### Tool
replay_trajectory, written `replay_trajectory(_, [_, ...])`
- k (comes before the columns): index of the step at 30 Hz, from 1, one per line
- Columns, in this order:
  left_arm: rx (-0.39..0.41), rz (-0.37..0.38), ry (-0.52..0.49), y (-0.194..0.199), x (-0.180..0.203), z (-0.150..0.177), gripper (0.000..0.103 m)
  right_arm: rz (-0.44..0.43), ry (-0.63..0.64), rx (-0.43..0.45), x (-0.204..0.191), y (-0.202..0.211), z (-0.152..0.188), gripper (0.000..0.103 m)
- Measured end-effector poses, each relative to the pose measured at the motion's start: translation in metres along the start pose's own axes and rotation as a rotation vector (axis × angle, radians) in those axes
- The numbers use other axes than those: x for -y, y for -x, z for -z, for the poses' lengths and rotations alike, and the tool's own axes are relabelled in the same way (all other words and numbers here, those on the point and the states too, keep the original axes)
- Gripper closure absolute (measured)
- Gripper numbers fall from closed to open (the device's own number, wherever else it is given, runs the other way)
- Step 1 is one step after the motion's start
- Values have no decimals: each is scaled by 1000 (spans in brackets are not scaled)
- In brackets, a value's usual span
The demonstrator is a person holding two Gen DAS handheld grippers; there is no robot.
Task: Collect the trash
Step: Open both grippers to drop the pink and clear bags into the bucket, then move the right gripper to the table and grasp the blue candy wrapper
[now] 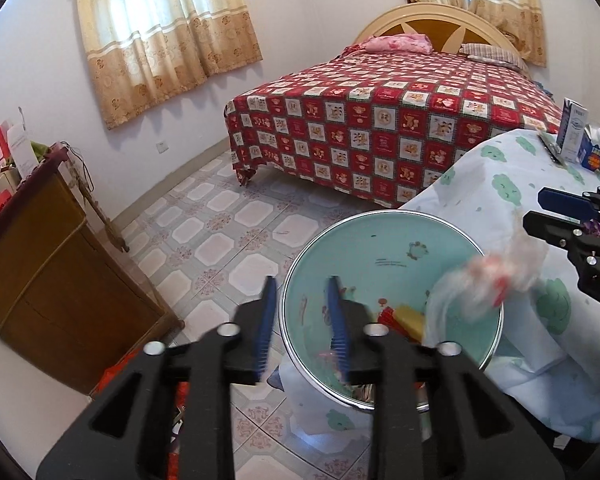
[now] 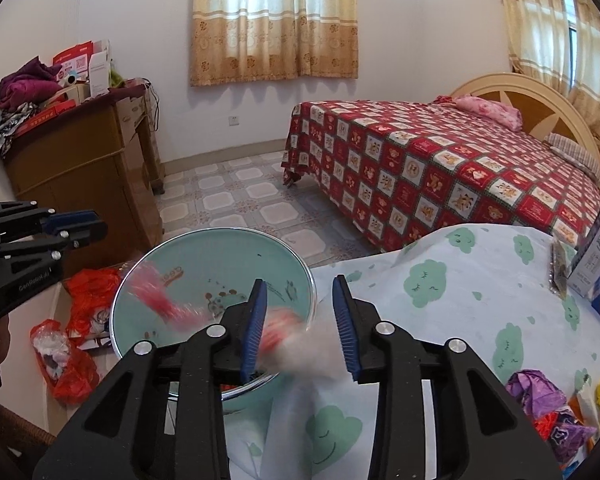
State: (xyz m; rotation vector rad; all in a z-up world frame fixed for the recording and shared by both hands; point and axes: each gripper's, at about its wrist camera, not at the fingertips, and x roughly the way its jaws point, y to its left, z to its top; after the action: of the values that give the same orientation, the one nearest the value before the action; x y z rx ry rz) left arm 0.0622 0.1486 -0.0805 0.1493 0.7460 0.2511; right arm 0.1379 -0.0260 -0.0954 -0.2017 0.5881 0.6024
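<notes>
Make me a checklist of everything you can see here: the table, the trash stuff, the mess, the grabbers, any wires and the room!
Surface: table under a cloud-print cloth.
Job's things: round mint bin beside the table edge, with red and yellow wrappers inside; a blurred white and red wrapper over its rim.
Clutter: crumpled wrappers on the cloth; milk carton at the far end; red bags on the floor.
Grippers: left gripper open over the bin, nothing between its jaws; right gripper open, blurred wrapper between the pads, not pinched.
Cables: thin wires by the wooden cabinet.
Surroundings: bed with red checked cover, curtains, tiled floor.
</notes>
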Motion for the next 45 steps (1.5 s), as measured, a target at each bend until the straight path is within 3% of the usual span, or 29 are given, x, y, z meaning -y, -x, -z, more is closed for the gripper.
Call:
replay_trajectory(9, [-8, -4, 7, -3, 0, 0, 58, 16, -17, 1, 2, 2, 3, 61])
replay_trajectory(12, [-6, -5, 7, -3, 0, 0, 48, 26, -24, 2, 6, 4, 5, 60])
replay_trajectory(14, [-3, -6, 11, -3, -1, 0, 36, 37, -28, -1, 9, 7, 7, 60])
replay_trajectory(19, [-23, 15, 6, -8, 7, 3, 35, 102, -58, -5, 29, 28, 20, 60])
replay_trajectory(25, [-37, 77, -58, -10, 45, 12, 35, 280, -166, -18, 84, 81, 61, 60])
replay_trajectory(28, [-33, 107, -107, -10, 71, 17, 35, 397, -292, -41, 127, 111, 93, 60])
replay_trajectory(31, [-31, 131, -139, -11, 91, 18, 35, 453, -379, -72, 153, 125, 114, 60])
replay_trajectory(35, [-8, 157, -160, -5, 111, 15, 35, 441, -410, -117, 171, 125, 127, 60])
replay_trajectory(38, [4, 167, -171, 0, 115, 14, 35, 378, -438, -183, 178, 111, 135, 60])
replay_trajectory(45, [-11, 154, -154, -6, 106, 10, 34, 316, -441, -192, 184, 113, 140, 64])
